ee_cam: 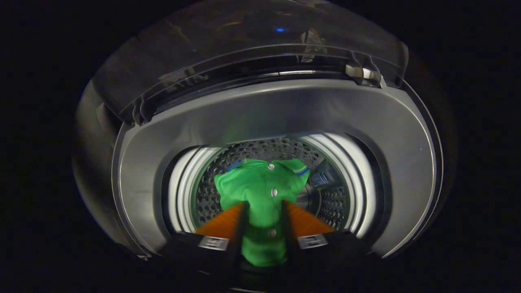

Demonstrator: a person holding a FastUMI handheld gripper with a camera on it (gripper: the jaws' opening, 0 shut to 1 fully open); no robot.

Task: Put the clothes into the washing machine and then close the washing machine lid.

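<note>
Hanging over the open washer (276, 118), the gripper (264, 221) has its two fingers (241, 228) pinching a green shirt (260, 187), one on each side of the cloth, with the fabric bunched in the narrow gap between them. The shirt spreads out just ahead of the fingertips, its collar trimmed in blue and white and three pale buttons running down its front; its lower part drops between the fingers towards the camera. It sits above the mouth of the drum (325, 203), whose perforated metal wall shows behind and to either side of the cloth. A white ring (183, 191) lines the round opening, and the washer's grey top panel curves around it. Beyond the panel, the clear lid (244, 44) stands raised at the back of the machine, hinged along its far edge, with a small blue light reflected in it. Whether the shirt touches the drum wall or floor cannot be told from here. The surroundings of the washer are dark.
</note>
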